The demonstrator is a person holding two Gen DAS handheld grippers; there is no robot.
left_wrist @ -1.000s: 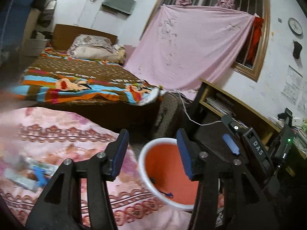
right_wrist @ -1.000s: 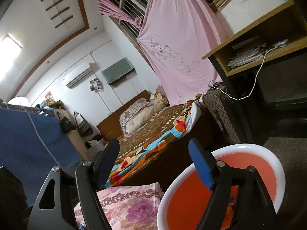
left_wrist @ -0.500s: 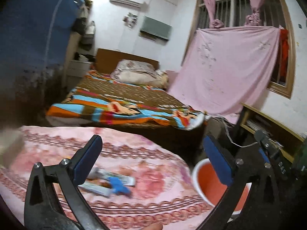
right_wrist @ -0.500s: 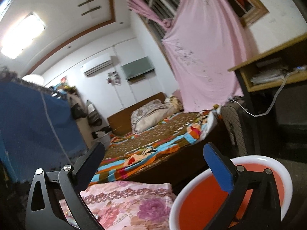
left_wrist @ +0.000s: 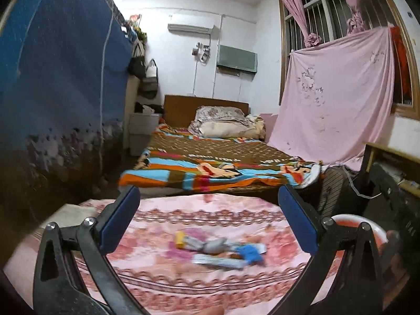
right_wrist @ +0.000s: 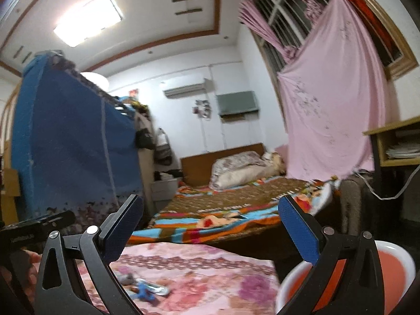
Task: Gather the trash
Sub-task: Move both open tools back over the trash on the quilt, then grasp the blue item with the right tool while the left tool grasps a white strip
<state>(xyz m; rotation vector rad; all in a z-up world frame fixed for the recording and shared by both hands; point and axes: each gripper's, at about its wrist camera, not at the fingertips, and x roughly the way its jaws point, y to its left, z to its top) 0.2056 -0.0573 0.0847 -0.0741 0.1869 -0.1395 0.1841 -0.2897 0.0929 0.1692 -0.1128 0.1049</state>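
A small heap of trash [left_wrist: 220,253] lies on the pink flowered cloth [left_wrist: 183,225]: wrappers, a crumpled grey scrap, a yellow piece and a blue piece. My left gripper [left_wrist: 210,223] hangs wide open just short of the heap, nothing between its blue pads. The orange basin with a white rim [left_wrist: 367,225] stands low at the right of the cloth. In the right wrist view the same trash [right_wrist: 143,288] shows at the lower left, and my right gripper [right_wrist: 210,225] is wide open and empty above the cloth's edge, the basin [right_wrist: 393,265] under its right finger.
A bed with a striped blanket [left_wrist: 210,168] stands behind the cloth. A blue fabric wardrobe [left_wrist: 60,92] fills the left side. A pink sheet [left_wrist: 336,99] hangs over the window, and a wooden shelf [right_wrist: 393,141] with a cable stands at the right.
Both grippers have swung left, away from the basin and toward the cloth. Their jaws have spread wider. The trash heap now sits in the middle of the left wrist view.
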